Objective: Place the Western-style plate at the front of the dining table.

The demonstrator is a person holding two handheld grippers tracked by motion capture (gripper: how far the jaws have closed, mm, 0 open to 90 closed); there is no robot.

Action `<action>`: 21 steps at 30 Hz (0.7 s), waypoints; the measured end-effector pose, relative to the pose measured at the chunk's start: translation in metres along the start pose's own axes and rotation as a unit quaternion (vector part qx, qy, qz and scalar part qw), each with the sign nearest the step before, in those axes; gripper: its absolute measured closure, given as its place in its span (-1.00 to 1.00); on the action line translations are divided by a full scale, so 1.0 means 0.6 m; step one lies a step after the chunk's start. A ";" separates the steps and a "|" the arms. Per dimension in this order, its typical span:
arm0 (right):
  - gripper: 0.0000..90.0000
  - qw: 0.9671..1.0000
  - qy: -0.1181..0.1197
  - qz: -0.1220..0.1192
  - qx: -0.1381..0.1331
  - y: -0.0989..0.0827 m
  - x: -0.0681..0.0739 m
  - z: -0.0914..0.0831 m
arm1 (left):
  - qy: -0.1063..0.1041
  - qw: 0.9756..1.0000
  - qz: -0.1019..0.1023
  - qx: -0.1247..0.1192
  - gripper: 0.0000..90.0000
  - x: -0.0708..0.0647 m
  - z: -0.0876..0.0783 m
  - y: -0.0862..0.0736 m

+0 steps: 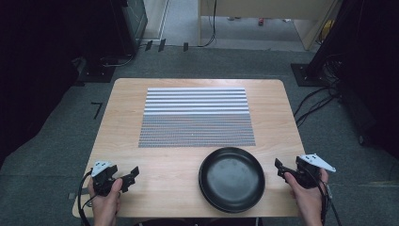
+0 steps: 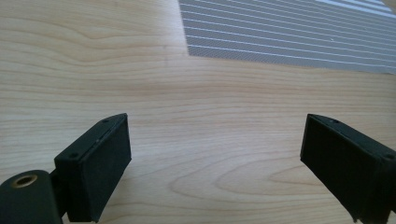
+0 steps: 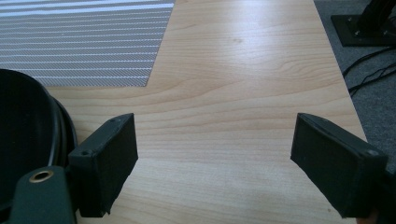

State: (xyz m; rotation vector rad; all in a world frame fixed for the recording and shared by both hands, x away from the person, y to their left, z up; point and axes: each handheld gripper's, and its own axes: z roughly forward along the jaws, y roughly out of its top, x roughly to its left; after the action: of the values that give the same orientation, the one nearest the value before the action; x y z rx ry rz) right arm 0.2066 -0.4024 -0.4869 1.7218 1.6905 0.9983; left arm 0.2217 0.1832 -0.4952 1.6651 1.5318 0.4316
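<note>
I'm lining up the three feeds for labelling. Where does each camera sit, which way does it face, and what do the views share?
High view: above the person's side, looking forward and down on the table; both hands, left tool and right tool show.
Left gripper view: rides the left tool, low over bare wood toward the striped mat; open jaws show.
Right gripper view: rides the right tool, facing across the table; open jaws show beside the black plates.
Shared: all three show the mat.

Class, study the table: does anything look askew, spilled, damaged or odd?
Nothing stands out. The black plates sit stacked near the front edge, the striped mat lies flat and square, and both hand-held grippers rest open beside them.
</note>
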 end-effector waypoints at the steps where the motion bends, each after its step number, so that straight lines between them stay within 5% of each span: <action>1: -0.68 1.000 -0.001 0.000 -0.001 0.000 0.002 -0.002 | -0.003 1.000 0.003 0.001 -0.81 -0.005 0.001 0.000; 7: -0.67 1.000 0.002 0.004 -0.008 0.001 0.012 -0.013 | -0.005 0.999 0.031 0.004 -0.81 -0.039 0.005 0.001; 21: -0.51 1.000 0.010 0.015 -0.019 -0.003 0.031 -0.033 | -0.046 0.997 0.053 0.010 -0.81 -0.107 0.020 0.003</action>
State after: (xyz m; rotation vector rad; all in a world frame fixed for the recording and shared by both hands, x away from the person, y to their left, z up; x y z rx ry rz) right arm 0.1890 -0.3862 -0.4737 1.7219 1.6522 1.0575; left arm 0.2184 0.1189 -0.4838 1.7630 1.3892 0.3915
